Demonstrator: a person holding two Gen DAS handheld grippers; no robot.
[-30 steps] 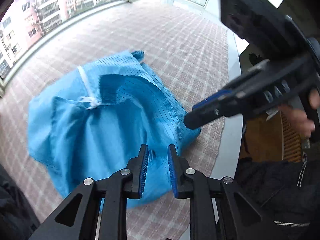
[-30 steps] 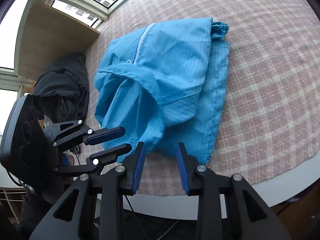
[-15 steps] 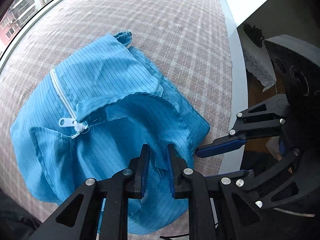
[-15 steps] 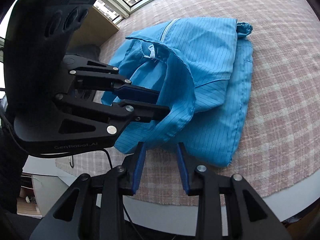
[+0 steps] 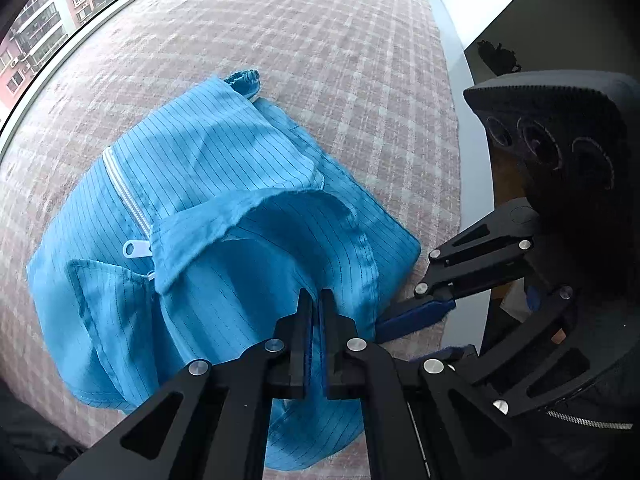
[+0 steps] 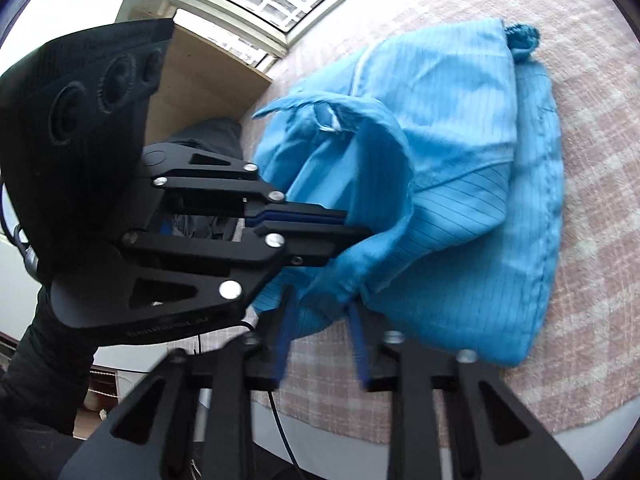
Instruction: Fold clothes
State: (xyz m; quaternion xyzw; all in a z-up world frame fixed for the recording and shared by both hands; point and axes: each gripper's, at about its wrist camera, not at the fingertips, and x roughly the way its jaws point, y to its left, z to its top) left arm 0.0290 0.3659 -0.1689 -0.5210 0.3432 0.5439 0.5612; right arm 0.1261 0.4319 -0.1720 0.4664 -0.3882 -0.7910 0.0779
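A light blue pinstriped jacket (image 5: 200,168) with a white zipper (image 5: 124,196) lies crumpled on the pink checked tablecloth (image 5: 320,40). My left gripper (image 5: 316,294) is shut on a raised fold of its near side, seen from the right wrist as well, left gripper (image 6: 352,224) pinching the cloth. My right gripper (image 6: 318,308) is at the jacket's (image 6: 460,120) near hem; its jaws are closing, with a hanging bit of blue cloth between the blurred fingers, which still stand apart. From the left wrist the right gripper (image 5: 400,340) sits at the jacket's right corner.
The table's pale edge (image 5: 472,200) runs close on the right of the left wrist view. A dark garment (image 6: 216,136) and a wooden shelf (image 6: 200,72) lie beyond the table's far left in the right wrist view. Windows (image 5: 40,20) bound the far side.
The left jaws have gone from a narrow gap to shut on the blue fold. The right gripper has come closer and lower to the jacket's hem, beside the left one.
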